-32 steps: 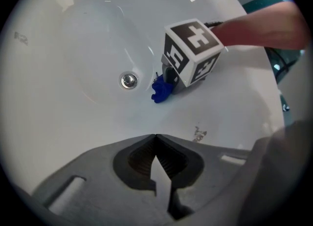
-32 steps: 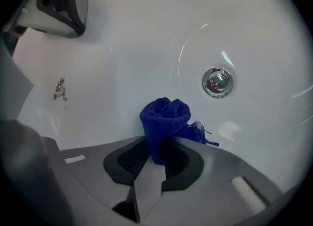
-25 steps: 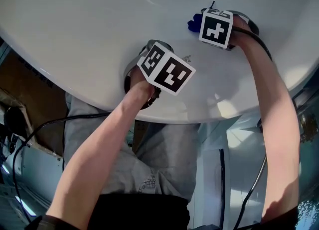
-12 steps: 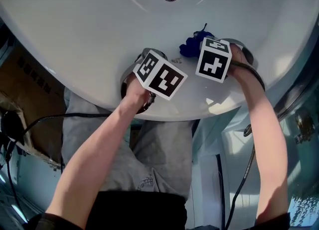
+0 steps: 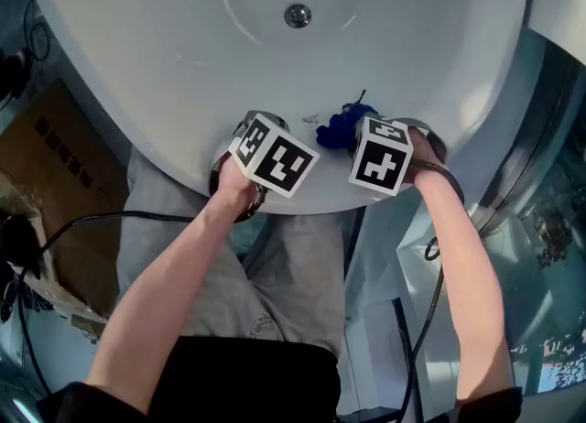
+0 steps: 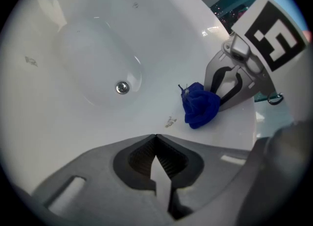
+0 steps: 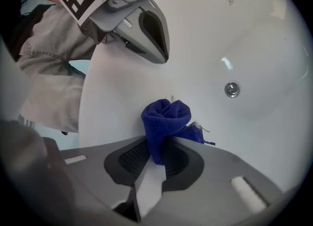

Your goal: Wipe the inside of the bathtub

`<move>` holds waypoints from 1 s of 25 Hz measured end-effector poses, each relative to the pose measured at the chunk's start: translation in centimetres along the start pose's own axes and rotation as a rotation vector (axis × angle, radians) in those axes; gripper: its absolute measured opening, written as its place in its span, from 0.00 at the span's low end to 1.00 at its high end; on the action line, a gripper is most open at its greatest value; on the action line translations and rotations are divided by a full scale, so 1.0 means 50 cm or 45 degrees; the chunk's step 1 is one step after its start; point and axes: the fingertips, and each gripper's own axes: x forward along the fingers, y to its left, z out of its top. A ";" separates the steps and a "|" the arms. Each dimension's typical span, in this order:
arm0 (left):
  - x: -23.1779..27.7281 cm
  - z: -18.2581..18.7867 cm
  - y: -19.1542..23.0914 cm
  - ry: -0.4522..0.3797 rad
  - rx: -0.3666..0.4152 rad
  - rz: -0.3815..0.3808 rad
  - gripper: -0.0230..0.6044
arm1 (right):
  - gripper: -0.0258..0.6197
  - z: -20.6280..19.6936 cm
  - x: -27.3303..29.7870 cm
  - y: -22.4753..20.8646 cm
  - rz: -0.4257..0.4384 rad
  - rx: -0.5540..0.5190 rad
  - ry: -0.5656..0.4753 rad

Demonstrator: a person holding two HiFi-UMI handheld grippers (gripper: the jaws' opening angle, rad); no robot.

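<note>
right gripper [image 7: 157, 146] is clamped on the blue cloth [image 7: 165, 118], which is bunched into a wad sticking out past the tips and pointing toward the drain [image 7: 232, 90]. left gripper [image 6: 155, 139] has its jaws pressed together with nothing in them, and sits just beside the right one on the same side of the drain. The cloth looks to be touching the bathtub [image 5: 165, 55] inner slope near the rim, well apart from the drain. The right hand owns the wipe; the next stroke likely runs cloth-first toward the drain.
</note>
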 end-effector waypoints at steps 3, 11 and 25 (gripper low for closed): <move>-0.035 -0.016 -0.007 -0.003 0.033 0.019 0.04 | 0.13 0.002 -0.023 0.045 -0.006 0.030 -0.025; -0.127 -0.030 -0.028 -0.024 0.109 0.030 0.04 | 0.13 0.008 -0.079 0.156 -0.089 0.140 -0.127; -0.457 0.088 -0.017 -0.458 -0.017 0.150 0.04 | 0.15 0.115 -0.278 0.163 -0.276 0.735 -0.860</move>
